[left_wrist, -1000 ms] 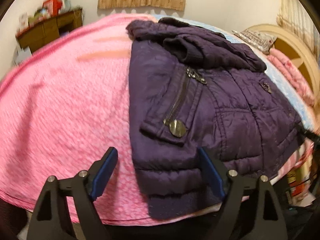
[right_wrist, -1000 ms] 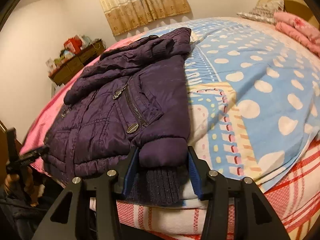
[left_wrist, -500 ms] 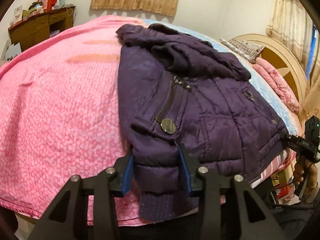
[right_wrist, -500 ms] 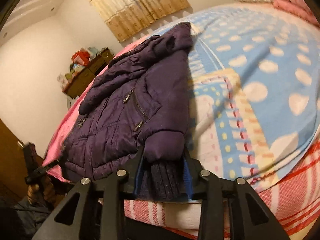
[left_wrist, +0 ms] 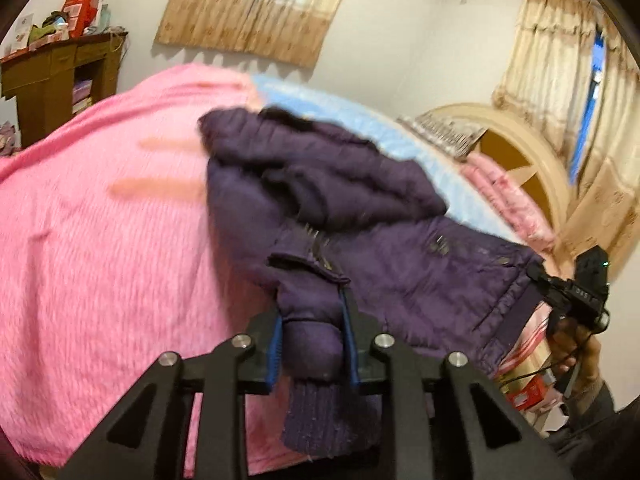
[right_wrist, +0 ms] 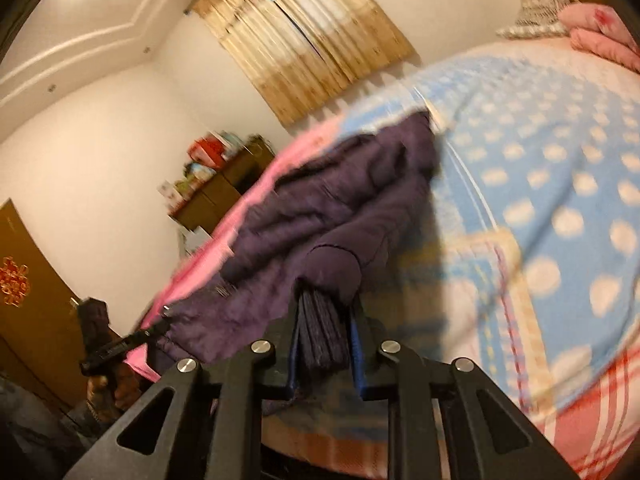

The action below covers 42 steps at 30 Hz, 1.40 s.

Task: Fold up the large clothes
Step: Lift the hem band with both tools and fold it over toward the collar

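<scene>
1 dark purple padded jacket (left_wrist: 360,216) lies on the bed (left_wrist: 100,240), and every place below is given from it. To its left spreads 1 pink blanket (left_wrist: 80,280), wide and bare up to the bed's near edge, with 1 wooden cabinet (left_wrist: 52,84) beyond it against the wall. The left hand-held gripper (left_wrist: 312,340) is clamped on 1 sleeve end (left_wrist: 310,332) at the jacket's near left corner; the 2 blue pads (left_wrist: 274,348) press the padded part from both sides, and the ribbed cuff (left_wrist: 320,412) hangs below them over the bed's edge. To the jacket's right lies 1 blue sheet (right_wrist: 560,184) with pale dots, open and flat toward the pillows; a red-and-white checked cover (right_wrist: 580,412) shows lower down at the bed's near side. The right hand-held gripper (right_wrist: 325,344) is closed on the other sleeve end (right_wrist: 332,276) at the jacket's near right corner, the dark cuff squeezed between its pads. From the left wrist view, the right-hand device (left_wrist: 576,292) sits at the jacket's far hem corner, just past the bed's edge. 2 curtained windows show behind the jacket, with 1 curved headboard (left_wrist: 516,148) to its far right. Both views are motion-blurred, so the zip and pocket details are hard to read, and the jacket's hem between the 2 grips is partly hidden by the gripper bodies.
</scene>
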Each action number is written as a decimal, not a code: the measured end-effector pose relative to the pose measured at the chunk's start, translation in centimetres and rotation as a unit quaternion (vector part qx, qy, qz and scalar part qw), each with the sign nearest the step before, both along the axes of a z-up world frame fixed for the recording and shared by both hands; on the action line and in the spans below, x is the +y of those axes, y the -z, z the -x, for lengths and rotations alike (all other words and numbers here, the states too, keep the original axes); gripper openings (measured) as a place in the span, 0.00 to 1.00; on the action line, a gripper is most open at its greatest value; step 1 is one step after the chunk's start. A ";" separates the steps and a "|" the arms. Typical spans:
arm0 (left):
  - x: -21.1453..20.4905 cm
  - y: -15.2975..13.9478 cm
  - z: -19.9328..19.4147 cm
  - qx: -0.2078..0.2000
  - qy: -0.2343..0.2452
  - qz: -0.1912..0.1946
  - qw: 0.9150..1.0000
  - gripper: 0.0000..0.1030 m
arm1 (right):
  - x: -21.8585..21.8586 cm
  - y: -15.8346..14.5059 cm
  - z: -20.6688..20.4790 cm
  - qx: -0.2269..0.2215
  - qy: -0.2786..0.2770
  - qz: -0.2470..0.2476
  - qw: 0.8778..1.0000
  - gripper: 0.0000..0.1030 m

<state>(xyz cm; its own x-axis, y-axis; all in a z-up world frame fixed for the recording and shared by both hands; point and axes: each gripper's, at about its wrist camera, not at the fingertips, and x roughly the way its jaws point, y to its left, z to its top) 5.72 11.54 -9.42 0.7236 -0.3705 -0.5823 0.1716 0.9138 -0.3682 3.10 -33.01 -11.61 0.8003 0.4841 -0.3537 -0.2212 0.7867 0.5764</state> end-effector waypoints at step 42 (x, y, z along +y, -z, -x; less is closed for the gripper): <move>5.8 -1.3 -30.4 0.130 -0.078 0.073 0.986 0.40 | -3.1 -3.1 -36.7 0.107 0.095 0.061 0.988 0.16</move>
<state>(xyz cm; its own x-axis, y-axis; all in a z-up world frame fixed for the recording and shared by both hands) 36.15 17.35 -8.14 0.6116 -0.3593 -0.7049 -0.0851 0.8559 -0.5101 39.83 -36.08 -8.53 0.7732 0.2758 -0.5711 0.0540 0.8686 0.4926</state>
